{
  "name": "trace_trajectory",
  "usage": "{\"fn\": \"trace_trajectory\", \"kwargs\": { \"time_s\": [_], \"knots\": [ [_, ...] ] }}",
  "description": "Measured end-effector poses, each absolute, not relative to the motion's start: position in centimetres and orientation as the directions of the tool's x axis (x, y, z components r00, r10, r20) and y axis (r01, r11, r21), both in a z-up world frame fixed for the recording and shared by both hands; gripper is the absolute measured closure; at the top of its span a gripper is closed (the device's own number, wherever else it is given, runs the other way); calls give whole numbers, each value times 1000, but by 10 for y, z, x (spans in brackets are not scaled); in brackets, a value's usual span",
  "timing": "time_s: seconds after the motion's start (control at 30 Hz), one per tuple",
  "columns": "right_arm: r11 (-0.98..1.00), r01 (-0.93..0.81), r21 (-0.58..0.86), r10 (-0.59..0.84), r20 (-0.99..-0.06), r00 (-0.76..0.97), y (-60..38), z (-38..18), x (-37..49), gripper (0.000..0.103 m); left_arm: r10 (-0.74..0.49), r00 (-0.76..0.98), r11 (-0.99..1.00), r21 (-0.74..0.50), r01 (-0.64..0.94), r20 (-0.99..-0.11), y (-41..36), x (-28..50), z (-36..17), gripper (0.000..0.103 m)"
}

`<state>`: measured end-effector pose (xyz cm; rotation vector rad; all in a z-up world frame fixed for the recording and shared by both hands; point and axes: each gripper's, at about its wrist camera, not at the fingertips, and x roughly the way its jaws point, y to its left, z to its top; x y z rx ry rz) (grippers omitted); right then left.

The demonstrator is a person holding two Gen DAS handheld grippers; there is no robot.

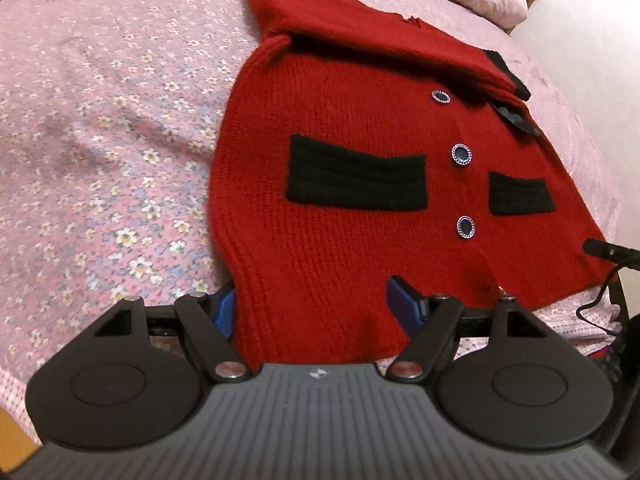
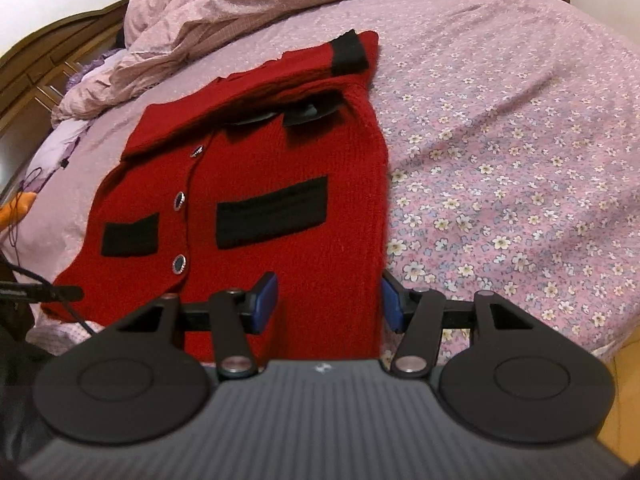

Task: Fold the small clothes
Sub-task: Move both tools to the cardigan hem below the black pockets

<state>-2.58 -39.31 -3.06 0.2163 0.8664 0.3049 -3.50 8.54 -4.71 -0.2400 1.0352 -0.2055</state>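
Straddling the hem, your left gripper [image 1: 312, 304] and right gripper [image 2: 328, 300] were both spread wide, pinching nothing. The red cardigan [image 1: 360, 200] lay buttoned-side up across the centre of each frame on the floral bedsheet [image 1: 100, 140], sleeves folded across its top. You likely needed both near corners seized level before lifting the hem toward the collar, or the knit would skew.

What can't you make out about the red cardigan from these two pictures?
- Left wrist view: the red cardigan has its near hem hidden behind the left tool.
- Right wrist view: the collar lies mostly under the folded sleeve.
- Both views: the cardigan's back, against the floral bedsheet.
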Motion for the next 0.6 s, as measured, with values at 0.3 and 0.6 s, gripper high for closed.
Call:
{"fn": "trace_trajectory", "kwargs": {
  "time_s": [0.3,0.6],
  "knots": [
    [921,-188,342,383,-696,608,-396,-32,-24,48,-291,499,951,-306,55,-816,81,-33,-50,28],
    [896,-205,393,434,-685,585,-395,-36,-12,48,-291,481,952,-301,58,-827,79,-23,-59,32]
  ]
}}
